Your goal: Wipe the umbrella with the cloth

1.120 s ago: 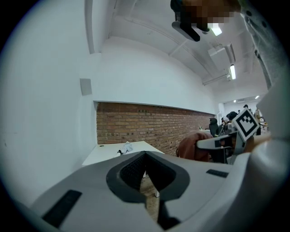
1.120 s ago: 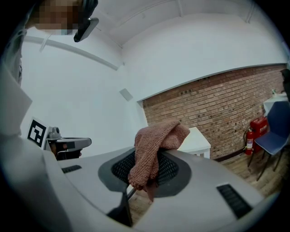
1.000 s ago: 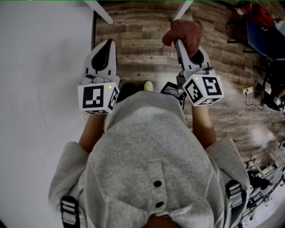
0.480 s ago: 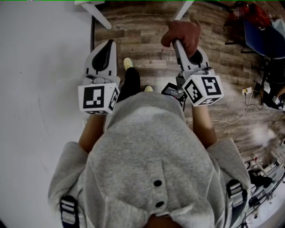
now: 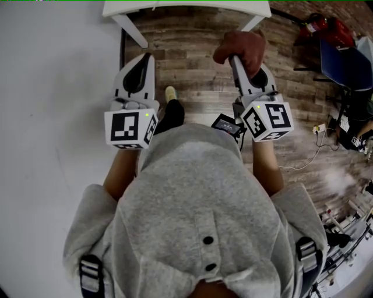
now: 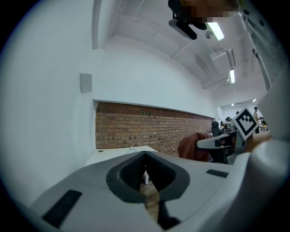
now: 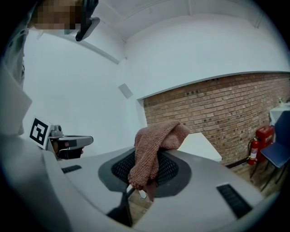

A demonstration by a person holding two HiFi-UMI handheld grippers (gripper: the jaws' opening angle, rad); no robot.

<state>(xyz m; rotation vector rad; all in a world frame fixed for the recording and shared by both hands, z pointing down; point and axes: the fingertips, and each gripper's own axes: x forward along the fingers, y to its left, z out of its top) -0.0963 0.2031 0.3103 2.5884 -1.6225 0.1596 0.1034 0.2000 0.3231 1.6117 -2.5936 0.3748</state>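
Note:
A brown cloth (image 5: 240, 48) hangs bunched from the tip of my right gripper (image 5: 234, 59), which is shut on it. In the right gripper view the cloth (image 7: 154, 148) drapes over the closed jaws of the right gripper (image 7: 146, 168). My left gripper (image 5: 144, 60) is shut with nothing in it; its own view shows the jaws of the left gripper (image 6: 145, 157) closed together. Both are held level over the wooden floor, side by side. No umbrella is in any view.
A white table (image 5: 175, 8) stands ahead at the top edge, seen also as a table (image 6: 118, 156) before a brick wall (image 6: 149, 129). A white wall (image 5: 52, 116) runs along the left. A red fire extinguisher (image 5: 317, 24), a blue chair (image 5: 345, 58) and cables (image 5: 303, 158) lie right.
The person has walked forward: the floor has slid down the picture and the white table has come into view at the top. Both grippers keep their pose and the cloth stays held.

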